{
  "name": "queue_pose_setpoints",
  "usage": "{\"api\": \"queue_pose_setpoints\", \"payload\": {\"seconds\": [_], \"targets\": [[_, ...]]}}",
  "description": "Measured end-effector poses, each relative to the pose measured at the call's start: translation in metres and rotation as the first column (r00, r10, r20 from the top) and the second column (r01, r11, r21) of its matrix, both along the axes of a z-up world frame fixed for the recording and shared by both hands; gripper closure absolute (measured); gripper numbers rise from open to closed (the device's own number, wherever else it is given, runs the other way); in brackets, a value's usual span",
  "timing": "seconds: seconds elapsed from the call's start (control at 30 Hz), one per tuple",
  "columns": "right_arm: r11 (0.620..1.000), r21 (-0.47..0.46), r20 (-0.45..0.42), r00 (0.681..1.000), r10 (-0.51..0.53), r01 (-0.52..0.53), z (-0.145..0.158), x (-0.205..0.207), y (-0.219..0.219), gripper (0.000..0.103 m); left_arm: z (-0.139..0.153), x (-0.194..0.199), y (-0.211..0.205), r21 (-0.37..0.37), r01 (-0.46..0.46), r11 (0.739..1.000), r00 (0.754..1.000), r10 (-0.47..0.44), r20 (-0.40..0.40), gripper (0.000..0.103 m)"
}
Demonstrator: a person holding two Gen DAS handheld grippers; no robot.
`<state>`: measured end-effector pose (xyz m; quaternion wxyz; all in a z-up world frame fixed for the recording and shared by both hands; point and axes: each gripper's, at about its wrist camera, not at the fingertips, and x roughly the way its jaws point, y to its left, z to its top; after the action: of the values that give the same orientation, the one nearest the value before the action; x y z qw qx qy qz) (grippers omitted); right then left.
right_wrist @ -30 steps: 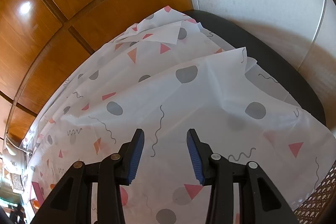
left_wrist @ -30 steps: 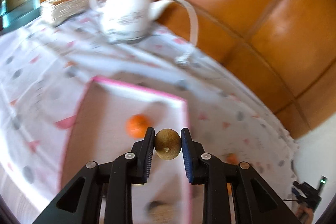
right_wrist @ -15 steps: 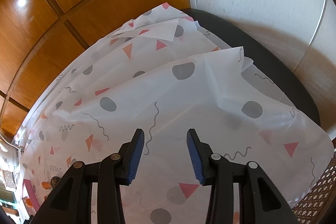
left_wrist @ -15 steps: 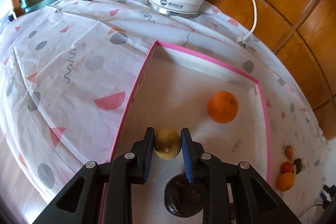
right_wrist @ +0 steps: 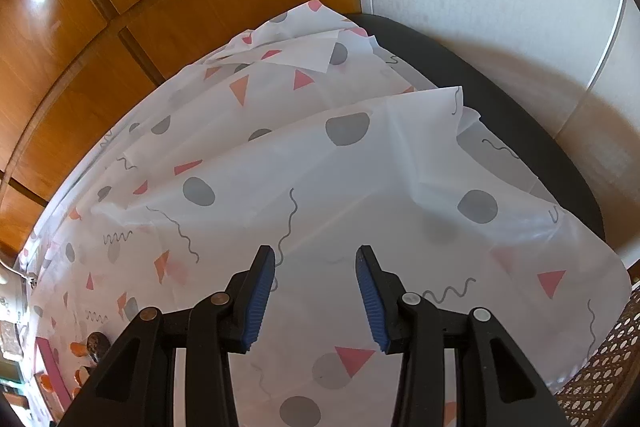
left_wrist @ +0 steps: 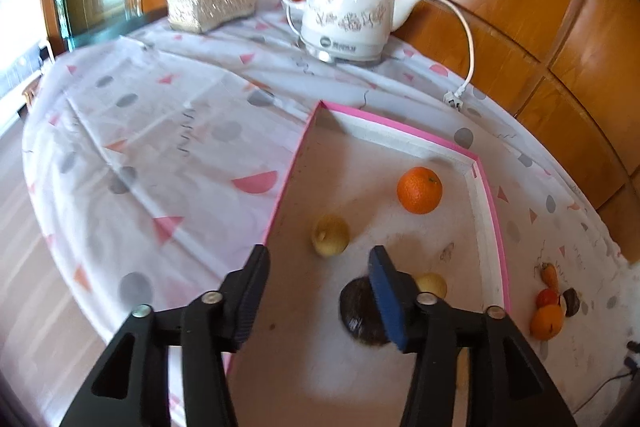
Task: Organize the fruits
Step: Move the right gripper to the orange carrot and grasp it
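Note:
My left gripper is open and empty above a pink-rimmed tray. In the tray lie a yellow-green fruit just ahead of the fingers, an orange, a dark brown fruit and a pale yellow fruit partly behind the right finger. More fruits lie on the cloth right of the tray: an orange, a small red one and a dark one. My right gripper is open and empty over bare patterned tablecloth.
A white kettle with a cord and a tissue box stand at the table's far side. Wood panelling backs the table. In the right wrist view, the tray's corner and small fruits show far left, and a wicker chair at right.
My left gripper opened and let go of the yellow-green fruit, which now lies in the tray. The gripper drew back and up. The right gripper barely moved.

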<state>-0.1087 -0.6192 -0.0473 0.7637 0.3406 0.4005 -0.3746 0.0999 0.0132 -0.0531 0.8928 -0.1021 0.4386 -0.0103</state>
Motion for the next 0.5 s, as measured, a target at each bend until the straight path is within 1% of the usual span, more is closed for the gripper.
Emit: {"api": "queue_pose_setpoints", "payload": {"seconds": [0.1,0.23,0.37,0.47,0.5], "targets": [[1.0,-0.01,-0.012,1.0,0.017,-0.017,0.0,0.003,0.004,0.06,0.001,-0.014,0.006,0.017,-0.014,1.0,1.0,0.014,0.024,0.044],[0.998,-0.023,-0.003,0.998,0.063,-0.063,0.002,0.009,0.011,0.06,-0.004,-0.029,0.012,0.051,-0.02,0.999,0.999,0.019,0.029,0.044],[0.982,-0.038,0.028,0.982,0.185,-0.184,0.007,0.024,0.027,0.06,-0.012,-0.034,0.017,0.055,-0.028,0.998,1.0,0.027,0.015,0.044],[0.949,-0.053,0.011,0.95,0.313,-0.312,0.006,0.042,0.048,0.06,-0.015,-0.036,0.018,0.053,-0.026,0.998,1.0,0.025,0.014,0.044],[0.938,-0.062,0.003,0.94,0.341,-0.34,0.006,0.046,0.054,0.06,-0.014,-0.037,0.017,0.056,-0.025,0.998,1.0,0.024,0.019,0.044]]}}
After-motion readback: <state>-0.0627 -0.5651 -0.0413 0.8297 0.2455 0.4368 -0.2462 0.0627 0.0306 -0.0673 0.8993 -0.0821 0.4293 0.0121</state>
